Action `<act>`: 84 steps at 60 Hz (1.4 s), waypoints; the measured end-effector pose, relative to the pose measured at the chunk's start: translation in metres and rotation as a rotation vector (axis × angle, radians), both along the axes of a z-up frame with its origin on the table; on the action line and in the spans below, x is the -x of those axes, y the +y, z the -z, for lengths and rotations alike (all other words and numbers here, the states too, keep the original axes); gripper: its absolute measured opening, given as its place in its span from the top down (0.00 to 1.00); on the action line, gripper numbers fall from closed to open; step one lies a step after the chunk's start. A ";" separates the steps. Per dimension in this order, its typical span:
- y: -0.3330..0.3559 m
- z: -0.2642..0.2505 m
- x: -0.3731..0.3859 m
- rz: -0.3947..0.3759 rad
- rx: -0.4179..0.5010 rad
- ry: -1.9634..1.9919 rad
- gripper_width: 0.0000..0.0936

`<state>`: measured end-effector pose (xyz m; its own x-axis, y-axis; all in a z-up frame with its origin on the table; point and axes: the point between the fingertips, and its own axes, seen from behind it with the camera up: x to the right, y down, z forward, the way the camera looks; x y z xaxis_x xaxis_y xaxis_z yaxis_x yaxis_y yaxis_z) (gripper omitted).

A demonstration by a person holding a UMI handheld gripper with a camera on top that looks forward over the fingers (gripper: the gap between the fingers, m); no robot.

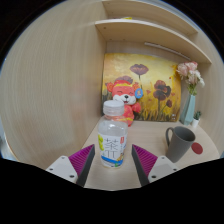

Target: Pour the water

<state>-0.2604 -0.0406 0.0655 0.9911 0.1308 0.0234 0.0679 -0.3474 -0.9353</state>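
Note:
A clear plastic water bottle (112, 140) with a white cap and a white-green label stands upright on the wooden table (150, 135), between my two fingers. There is a gap on each side between the bottle and the magenta pads (82, 159). My gripper (113, 161) is open around the bottle's lower half. A dark grey mug (180, 143) stands on the table to the right of the bottle, beyond my right finger.
An orange plush toy (124, 98) sits behind the bottle against a flower painting (150, 80). A vase with pink flowers (189, 95) stands at the back right. A small red disc (197, 148) lies right of the mug. A wooden shelf hangs above.

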 end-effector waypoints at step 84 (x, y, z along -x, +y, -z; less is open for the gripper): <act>0.060 -0.114 -0.114 0.261 0.118 1.633 0.59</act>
